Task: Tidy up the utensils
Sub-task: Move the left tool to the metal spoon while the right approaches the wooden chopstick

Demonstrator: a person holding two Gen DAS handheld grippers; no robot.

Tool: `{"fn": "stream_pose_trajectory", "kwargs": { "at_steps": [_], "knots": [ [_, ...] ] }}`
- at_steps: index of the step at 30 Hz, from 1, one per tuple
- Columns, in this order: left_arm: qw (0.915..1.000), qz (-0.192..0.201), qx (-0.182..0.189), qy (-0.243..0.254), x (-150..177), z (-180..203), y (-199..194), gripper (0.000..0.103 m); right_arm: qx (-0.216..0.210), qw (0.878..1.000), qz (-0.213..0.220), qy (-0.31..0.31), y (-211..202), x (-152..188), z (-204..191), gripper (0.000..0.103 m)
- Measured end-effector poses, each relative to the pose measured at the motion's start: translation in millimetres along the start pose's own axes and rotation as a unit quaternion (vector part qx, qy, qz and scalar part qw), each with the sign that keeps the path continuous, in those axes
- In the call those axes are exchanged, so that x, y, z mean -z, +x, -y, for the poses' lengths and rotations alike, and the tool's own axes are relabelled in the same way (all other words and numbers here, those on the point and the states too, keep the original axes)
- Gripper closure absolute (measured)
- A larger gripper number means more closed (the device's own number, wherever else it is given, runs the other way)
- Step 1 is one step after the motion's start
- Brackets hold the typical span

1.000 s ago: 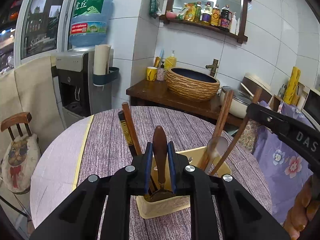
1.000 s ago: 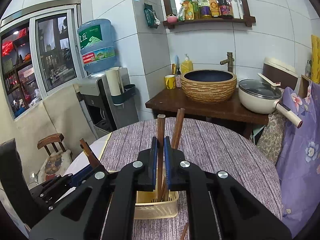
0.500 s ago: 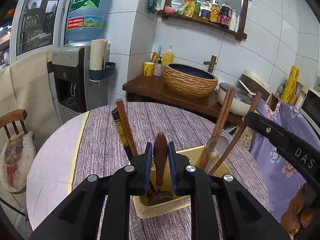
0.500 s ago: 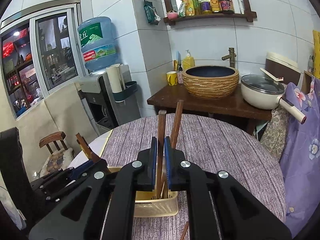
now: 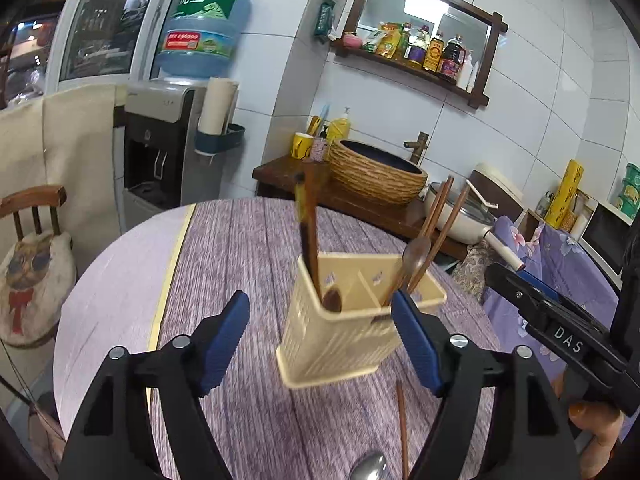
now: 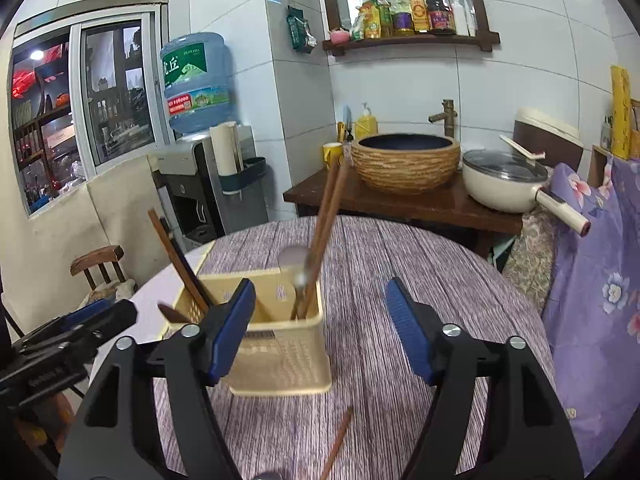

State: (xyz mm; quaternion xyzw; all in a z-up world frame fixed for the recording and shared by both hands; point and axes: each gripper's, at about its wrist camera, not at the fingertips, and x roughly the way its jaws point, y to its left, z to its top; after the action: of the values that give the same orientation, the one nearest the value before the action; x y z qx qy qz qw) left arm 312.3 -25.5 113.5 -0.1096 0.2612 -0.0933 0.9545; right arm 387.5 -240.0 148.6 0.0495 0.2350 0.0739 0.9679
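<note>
Left gripper (image 5: 320,336): jaws have just been opening and now stand wide, blue ribbed pads apart, nothing pressed between them. The cream plastic utensil caddy (image 5: 340,344) sits in the gap without touching either pad. Right gripper (image 6: 320,328): jaws likewise just opened, released, empty; its left pad overlaps the caddy's near corner in the right wrist view, contact cannot be told.

Caddy: squarish, perforated lattice walls, solid rim, internal dividers forming compartments. It stands on the round worktop (image 5: 248,248), covered with a purple-grey streaked, wood-grain-like cloth; a pale bare strip shows at the left edge.

Contents, left wrist view: a dark wooden spoon (image 5: 332,300) rests with its rounded end just above the rim in the near-left compartment, beside dark flat-sided chopsticks (image 5: 308,232) standing steeply. In the right compartment, a pair of reddish-brown wooden chopsticks (image 5: 436,216) leans right, with a metal spoon (image 5: 416,248), bowl upward, among them.

Loose on the worktop before the caddy: one slim brown chopstick (image 5: 402,428) and the polished bowl of a steel spoon (image 5: 370,468) at the lower frame edge.
</note>
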Motion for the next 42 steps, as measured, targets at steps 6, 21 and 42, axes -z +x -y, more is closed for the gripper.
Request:
{"fn": "stream_pose_trajectory", "kwargs": {
  "at_steps": [6, 21, 42],
  "knots": [
    [0.9993, -0.028, -0.012, 0.023, 37.7, -1.8, -8.2, 0.019, 0.015, 0.999, -0.038, -0.002, -7.9, 48.8, 6.9, 0.027],
    [0.9914, -0.123, 0.000, 0.047, 121.2, -12.7, -8.4, 0.025, 0.068, 0.992, -0.110, 0.011, -19.6, 144.7, 29.4, 0.026],
    [0.9732, -0.178, 0.033, 0.142, 164.2, 41.3, 17.7, 0.038, 0.083, 0.986, -0.131, 0.055, -36.9, 175.8, 58.9, 0.026]
  ]
}}
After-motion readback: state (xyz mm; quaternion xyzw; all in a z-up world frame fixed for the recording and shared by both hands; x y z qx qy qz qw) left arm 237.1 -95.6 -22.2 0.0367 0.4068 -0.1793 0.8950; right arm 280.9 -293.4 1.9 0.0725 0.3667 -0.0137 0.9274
